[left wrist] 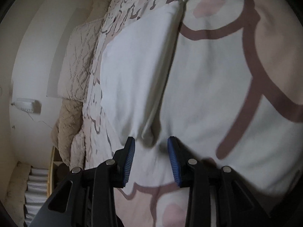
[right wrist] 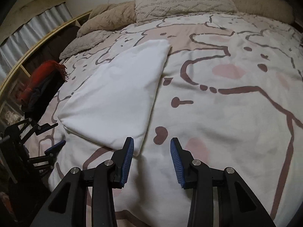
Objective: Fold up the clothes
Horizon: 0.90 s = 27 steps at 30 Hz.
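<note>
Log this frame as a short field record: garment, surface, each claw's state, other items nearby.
garment: white folded cloth, lying flat, long tapered shape
surface: patterned duvet on a bed
left claw: open, at the cloth's near corner, gripping nothing
right claw: open, beside the cloth's near corner, gripping nothing
nearby: beige pillows at the head; red fringed fabric off the bedside

Left gripper [left wrist: 151, 143]: jaws apart, nothing between pads, held low. Right gripper [right wrist: 152, 144]: jaws apart, empty, raised higher.
</note>
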### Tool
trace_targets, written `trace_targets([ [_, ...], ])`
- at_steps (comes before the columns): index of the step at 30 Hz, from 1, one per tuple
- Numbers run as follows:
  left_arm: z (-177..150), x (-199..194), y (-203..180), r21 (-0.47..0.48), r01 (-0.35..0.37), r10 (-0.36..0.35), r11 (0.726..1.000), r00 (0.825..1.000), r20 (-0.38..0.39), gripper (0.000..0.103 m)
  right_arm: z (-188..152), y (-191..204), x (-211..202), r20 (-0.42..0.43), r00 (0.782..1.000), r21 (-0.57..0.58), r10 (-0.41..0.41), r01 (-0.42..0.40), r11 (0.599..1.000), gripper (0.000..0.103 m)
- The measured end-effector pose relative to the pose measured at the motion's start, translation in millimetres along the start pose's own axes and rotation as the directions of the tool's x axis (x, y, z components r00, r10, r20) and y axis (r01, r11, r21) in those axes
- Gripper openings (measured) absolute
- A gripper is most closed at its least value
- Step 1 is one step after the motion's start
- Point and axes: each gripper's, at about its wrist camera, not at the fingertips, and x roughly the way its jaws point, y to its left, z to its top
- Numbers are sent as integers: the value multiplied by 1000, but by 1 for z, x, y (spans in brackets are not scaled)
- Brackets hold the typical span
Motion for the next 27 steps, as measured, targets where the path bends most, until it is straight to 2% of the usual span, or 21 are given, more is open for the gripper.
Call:
trace_targets([
  [3, 3, 9, -5, 62, -78, 75, 995, 996, 42, 35, 0, -5, 3, -24, 999, 34, 35, -34, 999, 40],
  [5, 6, 14, -6, 89, -120, 114, 989, 991, 66, 35, -1, -3, 1, -11, 1000, 16, 3, -3, 1000, 40],
  [6, 7, 16, -7, 102, -144, 137, 984, 987, 81, 35, -2, 1, -1, 8, 1000, -18, -28, 28, 999, 40],
  [7, 8, 18, -6, 102, -148, 140, 984, 987, 81, 35, -5, 12, -7, 51, 996, -100, -76, 81, 992, 40],
  [9, 8, 22, -3, 97, -155, 147, 983, 985, 86, 35, -11, 32, -18, 148, 976, -252, -160, 194, 948, 40],
  [11, 7, 24, -2, 102, -170, 159, 980, 981, 107, 35, -17, 52, -29, 248, 944, -382, -217, 301, 874, 40],
  [12, 7, 23, -2, 103, -178, 165, 979, 979, 120, 35, -22, 60, -34, 279, 935, -432, -220, 327, 841, 40],
  [13, 9, 25, -1, 99, -176, 163, 979, 978, 129, 32, -28, 67, -36, 296, 929, -481, -221, 346, 806, 40],
  [15, 10, 26, 2, 78, -143, 131, 987, 982, 136, 24, -40, 79, -34, 268, 936, -587, -228, 346, 732, 40],
  [16, 9, 27, 3, 64, -132, 122, 989, 982, 144, 20, -48, 85, -30, 255, 935, -645, -247, 355, 677, 40],
  [18, 10, 29, 4, 47, -133, 124, 990, 979, 160, 18, -64, 96, -17, 264, 915, -745, -305, 394, 539, 40],
  [20, 10, 28, 10, 7, -114, 111, 993, 979, 171, 17, -73, 104, -5, 285, 897, -792, -338, 419, 443, 40],
  [21, 12, 28, 14, -28, -79, 82, 997, 983, 166, 15, -75, 108, 0, 306, 886, -804, -349, 437, 403, 40],
  [23, 14, 27, 24, -109, 4, 14, 994, 987, 163, 12, -80, 118, 14, 365, 854, -828, -371, 480, 290, 40],
  [27, 15, 28, 51, -272, 174, -121, 946, 972, 201, 12, -81, 128, 41, 419, 816, -844, -399, 511, 159, 40],
])
